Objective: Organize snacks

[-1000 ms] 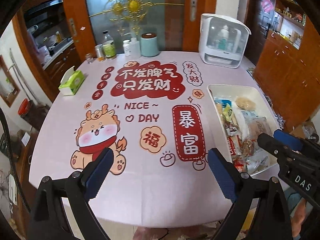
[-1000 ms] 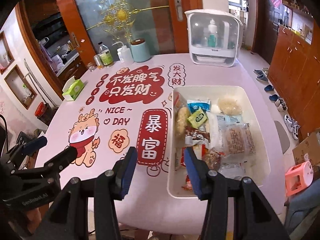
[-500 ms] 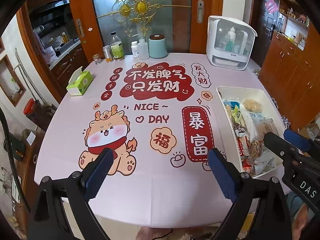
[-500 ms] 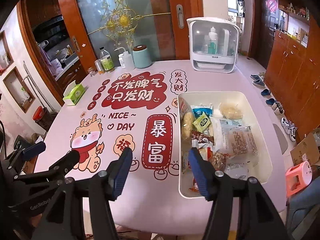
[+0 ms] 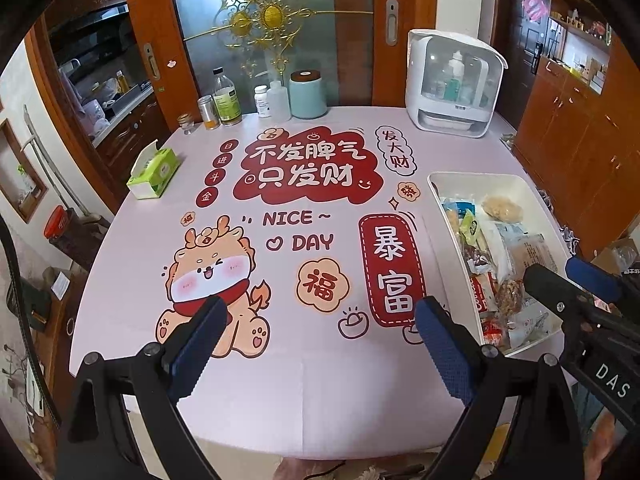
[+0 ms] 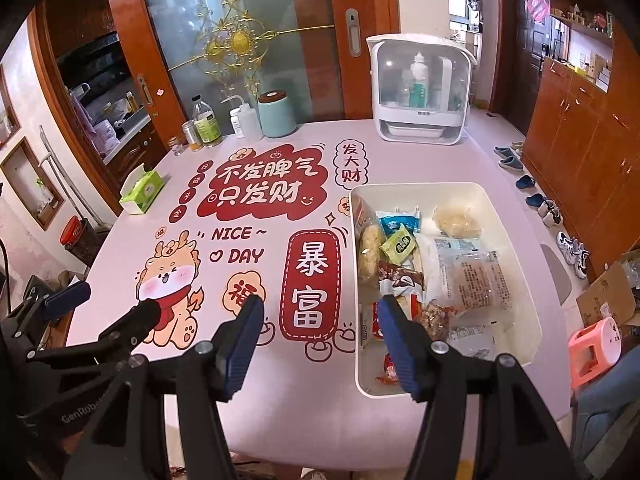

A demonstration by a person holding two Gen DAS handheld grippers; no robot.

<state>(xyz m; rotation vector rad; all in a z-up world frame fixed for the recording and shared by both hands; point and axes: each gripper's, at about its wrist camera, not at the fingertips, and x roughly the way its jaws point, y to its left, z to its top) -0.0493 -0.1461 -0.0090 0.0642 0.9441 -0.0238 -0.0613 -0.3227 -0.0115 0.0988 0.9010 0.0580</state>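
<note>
L gripper (image 5: 320, 344): jaws gaping wide, holding nothing, hovering over worktop (image 5: 280, 380).
R gripper (image 6: 320, 336): jaws part-open, empty, hanging by snack bin (image 6: 516, 248).

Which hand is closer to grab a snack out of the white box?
The right. Its tongs hang open by the near corner of the white box, one tip over the snack packets. The left tongs hang open over the cartoon dragon side, away from the box.

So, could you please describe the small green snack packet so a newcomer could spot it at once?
Find the white bin on the pink table's right side. The green packet lies near its far left corner, beside a blue-and-white packet; it is the only lime-green wrapper there.
</note>
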